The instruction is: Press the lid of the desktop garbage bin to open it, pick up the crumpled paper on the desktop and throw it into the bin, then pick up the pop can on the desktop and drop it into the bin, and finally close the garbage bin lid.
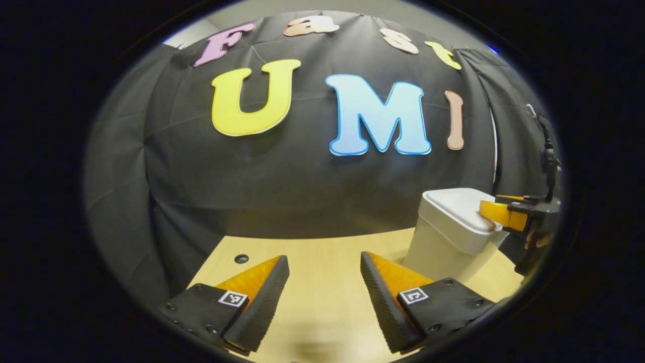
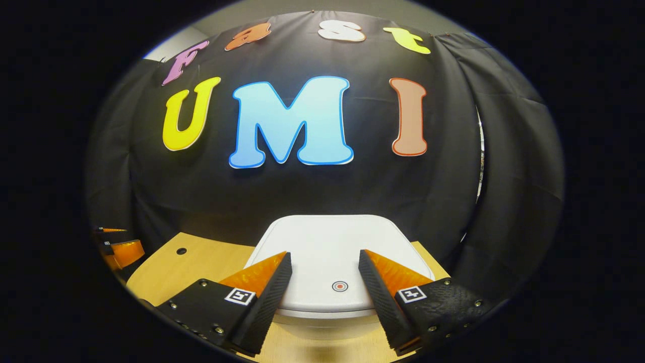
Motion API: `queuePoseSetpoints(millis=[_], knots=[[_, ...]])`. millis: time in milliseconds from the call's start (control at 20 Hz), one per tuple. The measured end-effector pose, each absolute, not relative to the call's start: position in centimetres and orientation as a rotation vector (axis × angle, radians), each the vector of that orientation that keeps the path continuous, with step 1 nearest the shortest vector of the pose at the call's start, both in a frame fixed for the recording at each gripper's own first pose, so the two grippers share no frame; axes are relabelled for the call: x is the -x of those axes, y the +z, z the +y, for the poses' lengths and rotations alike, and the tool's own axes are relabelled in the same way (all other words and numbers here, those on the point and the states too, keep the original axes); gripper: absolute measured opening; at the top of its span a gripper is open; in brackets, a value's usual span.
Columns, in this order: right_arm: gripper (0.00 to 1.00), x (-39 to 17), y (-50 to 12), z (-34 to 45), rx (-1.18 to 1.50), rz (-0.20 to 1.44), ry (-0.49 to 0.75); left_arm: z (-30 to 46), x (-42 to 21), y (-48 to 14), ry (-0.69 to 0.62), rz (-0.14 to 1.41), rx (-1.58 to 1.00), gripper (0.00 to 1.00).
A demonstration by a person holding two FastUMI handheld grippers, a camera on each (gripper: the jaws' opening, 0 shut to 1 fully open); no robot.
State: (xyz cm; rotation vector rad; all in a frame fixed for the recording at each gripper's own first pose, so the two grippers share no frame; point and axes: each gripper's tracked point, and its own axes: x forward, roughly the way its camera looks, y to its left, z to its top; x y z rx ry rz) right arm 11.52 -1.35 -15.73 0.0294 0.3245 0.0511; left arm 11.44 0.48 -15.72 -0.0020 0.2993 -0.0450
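My right gripper (image 2: 325, 262) hovered over the shut lid (image 2: 327, 242), fingers apart; rigid plastic, best pressed at its target dot (image 2: 340, 286). Left gripper (image 1: 325, 267) also gaped.

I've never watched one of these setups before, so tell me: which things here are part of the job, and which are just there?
Part of the job:
- garbage bin, its lid closed
- red target dot on the lid
- right claw, open, poised over the lid
- left claw, open, above the desktop

Just there:
- wooden desktop
- small round hole in the desktop
- black cloth wall
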Motion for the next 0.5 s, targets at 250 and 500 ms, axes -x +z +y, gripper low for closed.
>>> queuePoseSetpoints(millis=[250,500], knots=[[0.88,-11.40,-16.00,-1.42,-0.041,0.279,0.055,-0.10,-11.63,-15.94,-0.052,0.304,0.007,0.94],[0.88,-11.37,-16.35,-1.39,-0.044,0.231,0.057,-0.49,-11.59,-16.03,-0.062,0.305,-0.011,0.93]])
